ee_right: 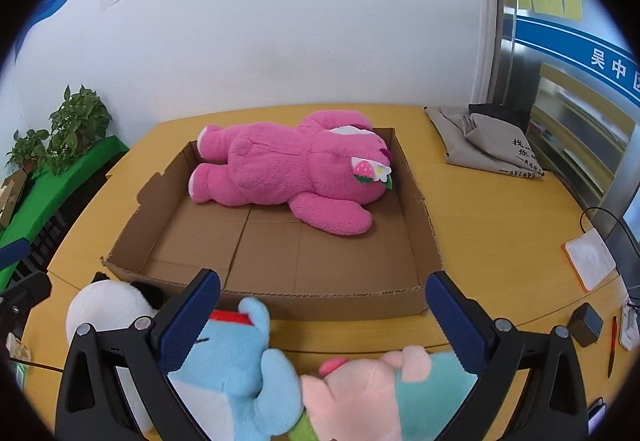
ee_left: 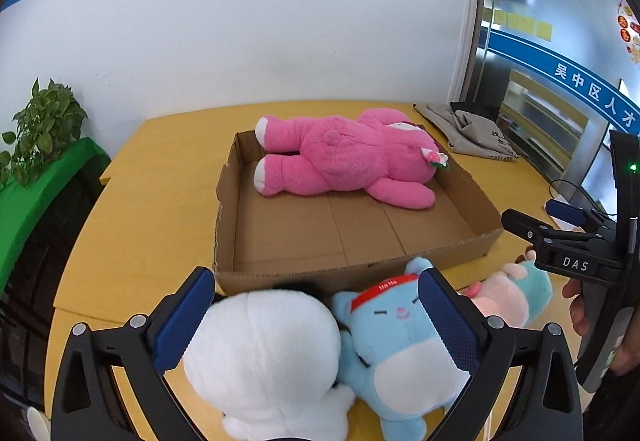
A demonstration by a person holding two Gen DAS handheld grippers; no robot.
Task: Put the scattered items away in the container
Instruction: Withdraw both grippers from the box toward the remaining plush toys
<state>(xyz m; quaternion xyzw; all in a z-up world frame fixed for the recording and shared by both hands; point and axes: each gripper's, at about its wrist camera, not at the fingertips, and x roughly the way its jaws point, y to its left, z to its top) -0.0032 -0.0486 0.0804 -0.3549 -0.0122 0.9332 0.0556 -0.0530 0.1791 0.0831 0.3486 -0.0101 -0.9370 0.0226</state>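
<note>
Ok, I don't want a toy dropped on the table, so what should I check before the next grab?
1. Room in cardboard box: ok, pink bear fills only the far part.
2. Left gripper open: ok.
3. Left gripper around one toy only: not ok, white plush and blue plush both lie between its fingers.
4. Right gripper open: ok.
5. Right gripper centred on pink-and-teal plush: cannot tell.

Pink bear, brown box
</note>
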